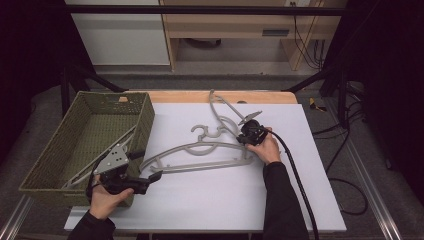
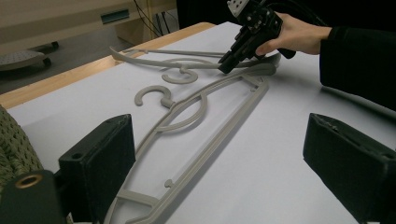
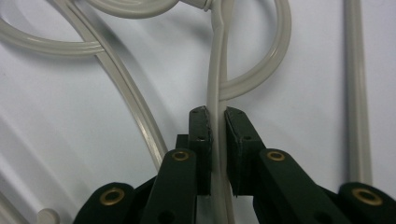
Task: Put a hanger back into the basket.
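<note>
Both hands low; right claw (image 3: 217, 130) clamps the far hanger (image 3: 218, 93).

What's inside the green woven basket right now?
One grey hanger lies slanted in the green woven basket, on its floor. The left gripper and its grey plate cover the hanger's near end, so that part cannot be seen.

Grey floor (image 1: 240, 80), pale wooden desk (image 1: 235, 25), black frame bar (image 1: 200, 9) behind.
</note>
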The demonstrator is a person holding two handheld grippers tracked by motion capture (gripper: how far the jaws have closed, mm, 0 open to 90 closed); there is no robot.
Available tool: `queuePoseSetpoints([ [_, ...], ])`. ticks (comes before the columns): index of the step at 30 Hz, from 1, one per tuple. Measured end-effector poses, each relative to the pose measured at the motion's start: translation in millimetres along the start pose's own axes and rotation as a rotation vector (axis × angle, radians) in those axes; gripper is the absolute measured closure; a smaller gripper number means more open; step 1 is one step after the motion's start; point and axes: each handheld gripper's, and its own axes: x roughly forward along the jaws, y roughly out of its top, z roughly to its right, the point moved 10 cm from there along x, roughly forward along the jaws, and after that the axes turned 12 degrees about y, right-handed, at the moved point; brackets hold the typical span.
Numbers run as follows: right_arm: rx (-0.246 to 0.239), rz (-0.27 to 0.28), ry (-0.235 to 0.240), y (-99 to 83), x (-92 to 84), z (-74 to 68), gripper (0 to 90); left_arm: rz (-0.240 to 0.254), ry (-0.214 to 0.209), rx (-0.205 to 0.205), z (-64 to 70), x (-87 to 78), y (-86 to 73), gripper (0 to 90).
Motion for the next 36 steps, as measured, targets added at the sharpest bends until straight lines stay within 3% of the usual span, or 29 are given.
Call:
queuePoseSetpoints([
  [1, -0.012, -0.004, 0.002, 0.3, -2.1, 0.5, 81.9, 0.001, 0.001, 0.002, 0.4, -0.2, 0.2, 8.8],
  [4, 0.023, 0.025, -0.011, 5.0, -9.2, 0.2, 82.0, 0.006, 0.002, 0.004, 0.6, -0.9, 1.5, 8.8],
  [9, 0.029, 0.065, -0.016, 12.4, -30.2, -1.4, 82.0, 0.008, 0.004, 0.002, -0.4, -2.0, 2.0, 8.8],
  [14, -0.001, 0.104, 0.03, 20.2, -54.7, -16.1, 82.0, 0.01, 0.006, 0.007, 0.2, -2.8, 3.3, 8.7],
  [16, -0.005, 0.099, 0.066, 21.2, -64.2, -29.7, 82.0, 0.01, 0.008, 0.009, 0.3, -3.6, 3.8, 8.6],
  [19, -0.049, 0.092, 0.118, 20.8, -73.6, -48.8, 82.0, 0.014, 0.008, 0.01, 0.5, -5.4, 5.2, 8.6],
  [28, -0.138, 0.091, 0.332, 7.5, -97.1, -114.6, 82.0, 0.011, 0.003, 0.04, 2.0, -11.6, 9.0, 7.5],
  [32, -0.195, 0.088, 0.426, -4.6, -107.0, -139.1, 81.9, -0.008, -0.014, 0.064, 5.5, -11.7, 8.0, 6.8],
  [36, -0.227, 0.076, 0.504, -16.9, -116.0, -161.7, 81.9, -0.044, -0.033, 0.128, 14.1, -9.7, 4.7, 5.9],
])
